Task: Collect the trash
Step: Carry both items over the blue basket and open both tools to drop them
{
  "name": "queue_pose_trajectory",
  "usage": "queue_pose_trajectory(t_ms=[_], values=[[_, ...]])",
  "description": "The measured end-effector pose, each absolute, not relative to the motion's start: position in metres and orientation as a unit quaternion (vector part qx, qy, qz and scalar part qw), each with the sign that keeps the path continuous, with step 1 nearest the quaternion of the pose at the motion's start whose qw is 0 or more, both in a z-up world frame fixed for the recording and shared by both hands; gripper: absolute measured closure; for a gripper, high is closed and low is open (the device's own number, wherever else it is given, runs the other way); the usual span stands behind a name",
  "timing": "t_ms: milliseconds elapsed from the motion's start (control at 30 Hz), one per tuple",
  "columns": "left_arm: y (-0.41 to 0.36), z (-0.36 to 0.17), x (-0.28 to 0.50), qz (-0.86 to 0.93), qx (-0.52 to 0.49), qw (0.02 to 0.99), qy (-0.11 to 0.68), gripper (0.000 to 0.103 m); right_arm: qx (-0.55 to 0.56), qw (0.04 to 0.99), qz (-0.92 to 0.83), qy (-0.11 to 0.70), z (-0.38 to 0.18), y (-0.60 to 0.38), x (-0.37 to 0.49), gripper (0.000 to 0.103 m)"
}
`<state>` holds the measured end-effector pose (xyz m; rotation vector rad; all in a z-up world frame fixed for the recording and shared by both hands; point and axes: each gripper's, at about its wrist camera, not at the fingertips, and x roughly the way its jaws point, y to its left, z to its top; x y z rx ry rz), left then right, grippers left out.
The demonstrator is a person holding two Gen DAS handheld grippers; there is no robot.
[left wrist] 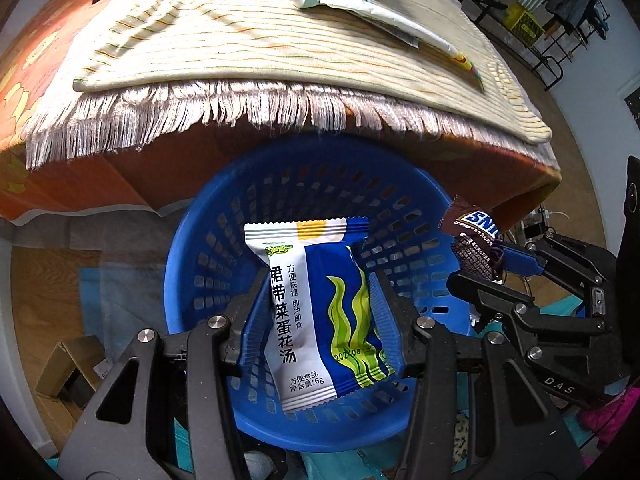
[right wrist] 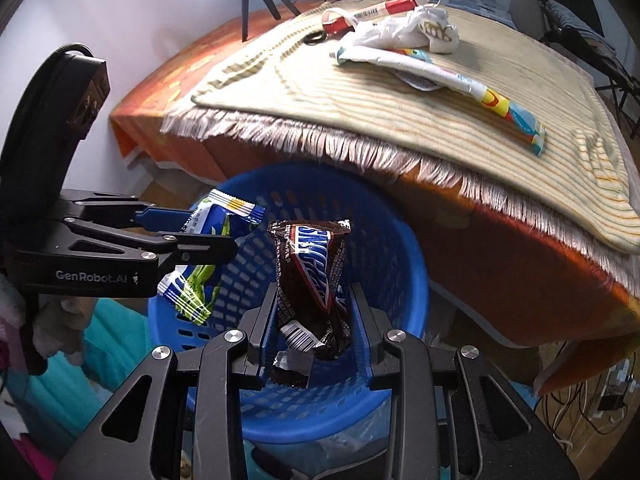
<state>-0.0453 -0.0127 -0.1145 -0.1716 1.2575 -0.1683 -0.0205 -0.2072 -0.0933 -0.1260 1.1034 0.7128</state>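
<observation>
Below both claws gapes the round blue plastic basket [left wrist: 200, 264]: left claw [left wrist: 316, 316] clamps the blue-white soup sachet [left wrist: 308, 312], right claw [right wrist: 312, 312] clamps the brown Snickers wrapper [right wrist: 312, 280]. Drop-off step; next, both should spread open.

Trash items held over the basket

Blue-white soup packet [left wrist: 316, 312] and brown Snickers wrapper [right wrist: 314, 280], each upright and clamped, above the blue perforated basket [left wrist: 200, 264]; more wrappers [right wrist: 440, 72] lie on the mat.
</observation>
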Motion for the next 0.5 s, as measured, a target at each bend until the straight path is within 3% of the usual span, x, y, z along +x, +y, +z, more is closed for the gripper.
queue_pose_trajectory(t_ms=[333,500], values=[[-0.012,-0.124,-0.040,-0.066,-0.076,0.799,0.593,0.051,-0.061,0.780,0.332,0.527,-0.106,-0.202,-0.019,0.070],[-0.011,-0.125,-0.039,-0.063,-0.074,0.800,0.593,0.043,-0.065,0.778,0.332,0.530,-0.109,-0.199,-0.019,0.066]])
